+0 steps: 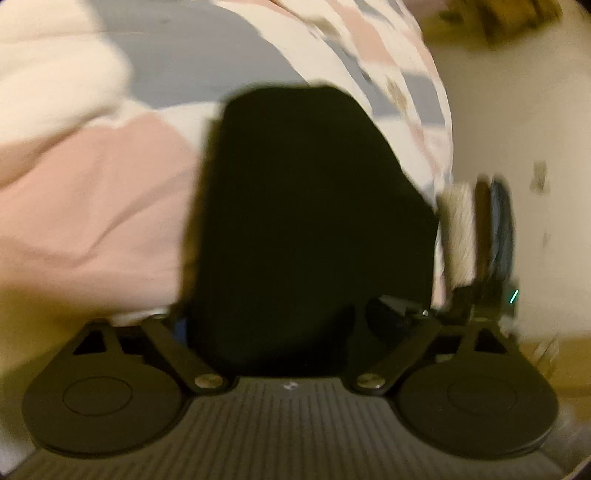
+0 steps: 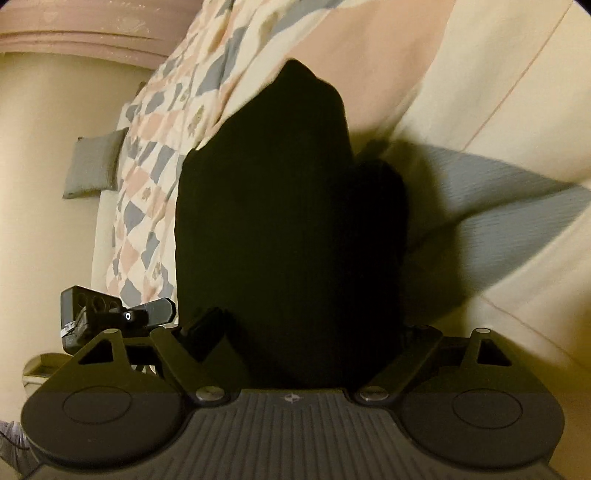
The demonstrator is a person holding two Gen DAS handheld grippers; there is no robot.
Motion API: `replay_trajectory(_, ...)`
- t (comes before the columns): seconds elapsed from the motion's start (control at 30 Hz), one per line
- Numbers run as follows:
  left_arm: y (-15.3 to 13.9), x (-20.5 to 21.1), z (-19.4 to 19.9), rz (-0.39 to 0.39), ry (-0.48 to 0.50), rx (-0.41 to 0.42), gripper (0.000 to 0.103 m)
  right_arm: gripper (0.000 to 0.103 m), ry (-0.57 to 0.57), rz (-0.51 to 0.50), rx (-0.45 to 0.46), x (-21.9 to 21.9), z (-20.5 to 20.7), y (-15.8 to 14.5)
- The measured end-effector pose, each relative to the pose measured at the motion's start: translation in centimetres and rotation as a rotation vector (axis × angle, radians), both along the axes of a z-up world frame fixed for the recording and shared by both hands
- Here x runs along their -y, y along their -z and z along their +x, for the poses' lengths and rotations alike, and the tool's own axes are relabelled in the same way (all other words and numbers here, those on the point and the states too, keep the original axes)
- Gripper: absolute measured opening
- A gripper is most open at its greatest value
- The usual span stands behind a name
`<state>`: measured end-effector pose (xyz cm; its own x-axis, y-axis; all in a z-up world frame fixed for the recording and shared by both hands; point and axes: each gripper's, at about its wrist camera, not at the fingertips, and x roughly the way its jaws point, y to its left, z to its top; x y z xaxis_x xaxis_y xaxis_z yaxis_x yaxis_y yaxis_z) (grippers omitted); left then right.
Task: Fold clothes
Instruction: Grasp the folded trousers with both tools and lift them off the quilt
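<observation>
A black garment [image 1: 310,221] lies on a quilt [image 1: 92,184] patched in pink, white and grey. It fills the middle of the left wrist view, which is blurred. My left gripper [image 1: 288,314] hangs low over its near edge with the jaws wide apart; the dark cloth lies between them and hides the fingertips. In the right wrist view the same black garment [image 2: 288,229] rises to a peak against the quilt [image 2: 498,92]. My right gripper [image 2: 310,325] stands just as wide over its near edge, and one finger [image 2: 207,332] shows at the left. No pad is seen pressing the cloth.
The quilt's edge drops to a pale floor [image 1: 517,129] on the right of the left wrist view. A wooden object [image 1: 509,18] sits at the top right. A grey cushion [image 2: 92,166] and a pink moulded frame [image 2: 74,33] lie left of the bed. The left gripper's housing [image 2: 92,317] shows beside the right one.
</observation>
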<state>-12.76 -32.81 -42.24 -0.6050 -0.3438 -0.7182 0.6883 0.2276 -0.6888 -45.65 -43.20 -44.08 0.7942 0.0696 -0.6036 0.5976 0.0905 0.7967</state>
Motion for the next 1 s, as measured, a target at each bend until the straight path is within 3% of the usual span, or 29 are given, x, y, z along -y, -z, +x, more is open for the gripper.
replay_trajectory(0.03,0.2,0.1,-0.1,0.003,0.007,0.008,0.068,0.087,0.009,0.010,0.001,0.1,0.2,0.2)
replay_trajectory(0.07,0.3,0.1,0.0,0.011,-0.002,0.000,0.058,0.082,0.010,0.008,-0.009,0.1,0.4,0.3)
replay_trajectory(0.1,0.3,0.1,0.3,0.020,-0.011,-0.016,0.046,0.066,0.010,0.006,-0.019,0.1,0.5,0.3)
replay_trajectory(0.2,-1.8,0.5,0.0,0.014,0.034,0.006,0.030,0.043,0.029,0.015,-0.029,-0.1,0.7,-0.1)
replay_trajectory(0.27,-3.9,1.0,-0.9,-0.002,0.085,0.024,0.020,0.038,0.038,0.006,-0.038,-0.5,0.8,-1.3)
replay_trajectory(0.43,-10.4,2.6,-4.2,-0.067,0.131,0.049,0.020,0.037,0.083,-0.014,-0.050,-1.1,0.1,-5.6)
replay_trajectory(0.57,-15.5,4.6,-9.8,-0.158,0.160,0.034,0.020,0.037,0.139,-0.049,-0.001,-0.2,-4.0,-10.0)
replay_trajectory(0.8,-21.9,9.5,-25.5,-0.300,0.138,-0.054,0.021,0.037,0.186,-0.162,0.023,4.8,-17.2,-19.1)
replay_trajectory(1.0,-24.0,15.3,-38.8,-0.353,0.094,-0.117,0.021,0.037,0.182,-0.222,0.008,12.5,-30.4,-24.3)
